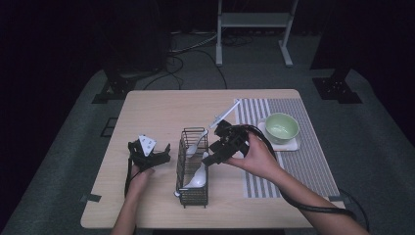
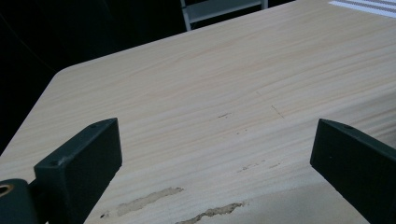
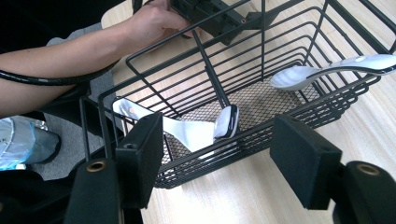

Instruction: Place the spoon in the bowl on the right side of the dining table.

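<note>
A black wire basket (image 1: pixel 192 196) stands in the middle of the wooden table (image 1: pixel 161 107), split into two compartments. One white spoon (image 1: pixel 197 179) lies in the near compartment. A second white spoon (image 1: pixel 211 125) leans in the far one, its handle sticking out over the rim. My right gripper (image 1: pixel 210 152) sits just right of the basket, open, with nothing between its jaws. In the right gripper view (image 3: pixel 219 136) its jaws flank the basket's outer wall (image 3: pixel 243 144), with the near spoon (image 3: pixel 187 131) and the far spoon (image 3: pixel 301 77) inside. My left gripper (image 1: pixel 149 151) rests left of the basket, open over bare wood (image 2: pixel 219 140).
A green bowl (image 1: pixel 281 127) sits on a white coaster on a striped placemat (image 1: pixel 298 171) at the table's right. Behind the table, a white metal stand (image 1: pixel 252 20) and cables are on the floor. The other hand and its gripper (image 3: pixel 210 14) are beyond the basket.
</note>
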A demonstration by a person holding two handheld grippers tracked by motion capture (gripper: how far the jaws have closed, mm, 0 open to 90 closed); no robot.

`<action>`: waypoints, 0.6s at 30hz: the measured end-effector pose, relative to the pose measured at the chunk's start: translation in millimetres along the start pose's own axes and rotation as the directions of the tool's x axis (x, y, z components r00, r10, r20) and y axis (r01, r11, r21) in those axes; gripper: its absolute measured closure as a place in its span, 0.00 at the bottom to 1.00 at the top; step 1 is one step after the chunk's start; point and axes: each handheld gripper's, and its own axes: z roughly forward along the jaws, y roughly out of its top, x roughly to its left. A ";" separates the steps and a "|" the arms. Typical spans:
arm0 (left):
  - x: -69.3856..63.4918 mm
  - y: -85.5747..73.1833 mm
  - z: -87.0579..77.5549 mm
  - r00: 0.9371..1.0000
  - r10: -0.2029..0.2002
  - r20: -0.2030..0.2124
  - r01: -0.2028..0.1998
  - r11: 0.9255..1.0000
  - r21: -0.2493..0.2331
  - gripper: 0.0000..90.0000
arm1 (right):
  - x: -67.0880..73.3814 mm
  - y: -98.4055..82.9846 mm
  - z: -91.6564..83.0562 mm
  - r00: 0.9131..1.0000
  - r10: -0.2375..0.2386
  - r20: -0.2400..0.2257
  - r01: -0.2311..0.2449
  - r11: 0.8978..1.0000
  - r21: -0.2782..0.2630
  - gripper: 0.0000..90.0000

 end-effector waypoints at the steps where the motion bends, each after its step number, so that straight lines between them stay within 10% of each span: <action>1: 0.0 0.0 0.0 1.000 0.000 0.000 0.000 1.000 0.000 0.01 | -0.6 1.1 0.9 1.000 -0.002 0.000 0.002 1.000 0.006 0.42; 18: 0.1 0.0 0.0 1.000 -0.002 0.002 0.002 1.000 0.000 0.01 | 4.9 6.3 3.0 1.000 -0.014 0.011 0.014 1.000 0.026 0.76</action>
